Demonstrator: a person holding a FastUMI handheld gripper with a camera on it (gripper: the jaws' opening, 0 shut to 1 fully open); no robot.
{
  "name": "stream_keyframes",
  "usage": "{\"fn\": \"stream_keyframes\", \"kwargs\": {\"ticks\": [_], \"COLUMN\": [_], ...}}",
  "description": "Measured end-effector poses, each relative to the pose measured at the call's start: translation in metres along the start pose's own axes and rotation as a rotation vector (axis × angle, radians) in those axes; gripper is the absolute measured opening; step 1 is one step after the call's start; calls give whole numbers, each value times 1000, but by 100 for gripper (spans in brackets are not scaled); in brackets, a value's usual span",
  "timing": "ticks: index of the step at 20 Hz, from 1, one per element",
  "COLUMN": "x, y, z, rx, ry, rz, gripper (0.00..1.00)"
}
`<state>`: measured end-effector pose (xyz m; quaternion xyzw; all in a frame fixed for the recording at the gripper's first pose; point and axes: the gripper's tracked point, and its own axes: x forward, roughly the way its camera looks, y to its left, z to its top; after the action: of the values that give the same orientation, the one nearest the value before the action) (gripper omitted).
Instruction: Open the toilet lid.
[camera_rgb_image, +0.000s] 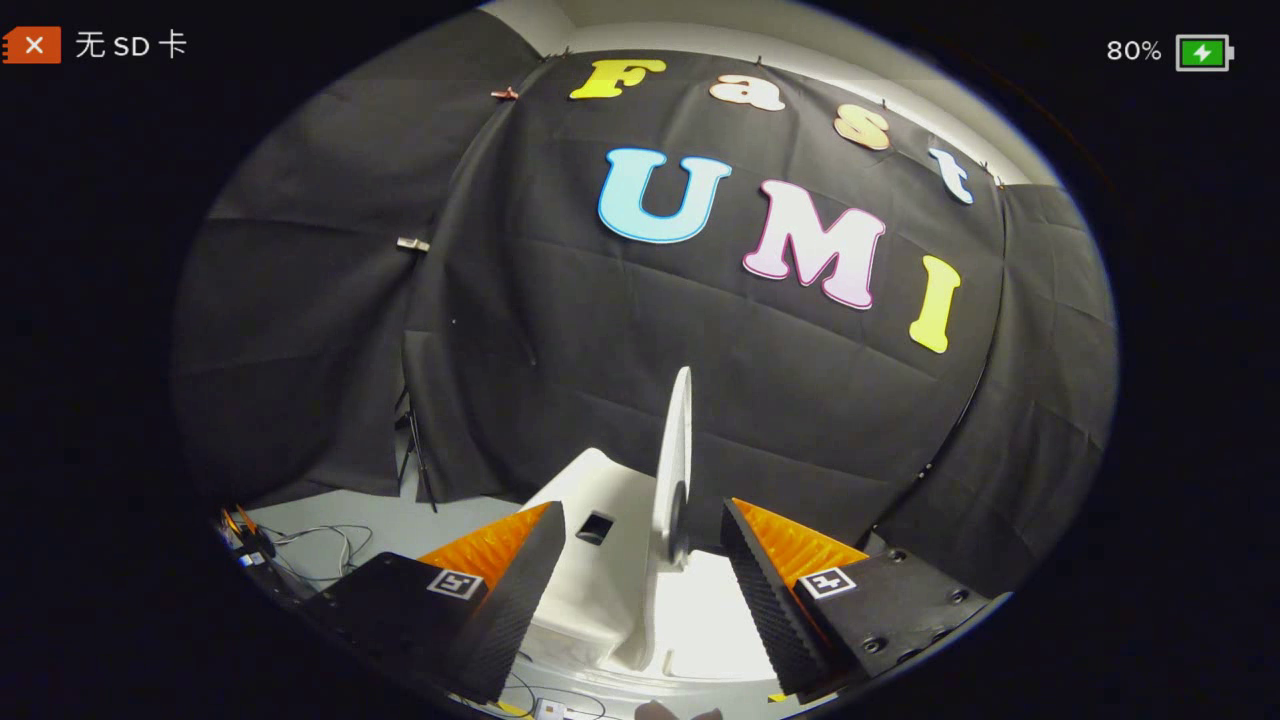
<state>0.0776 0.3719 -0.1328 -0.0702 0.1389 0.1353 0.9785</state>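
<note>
Tongs (640, 530) stand wide apart, gripping nothing. The white toilet lid (677, 470) is raised upright, seen edge-on, and sits between and just beyond the two fingertips, touching neither. The white toilet body (590, 590) lies below it, with a dark rectangular opening (595, 527) just beside the left finger. Cables (320, 545) trail on the grey floor (400, 530) beyond the left finger.
</note>
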Motion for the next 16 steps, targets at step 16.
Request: {"fn": "stream_keyframes", "kwargs": {"ticks": [16], "x": [-72], "y": [-138], "z": [84], "rx": [178], "ry": [-118], "rz": [6], "gripper": [98]}}
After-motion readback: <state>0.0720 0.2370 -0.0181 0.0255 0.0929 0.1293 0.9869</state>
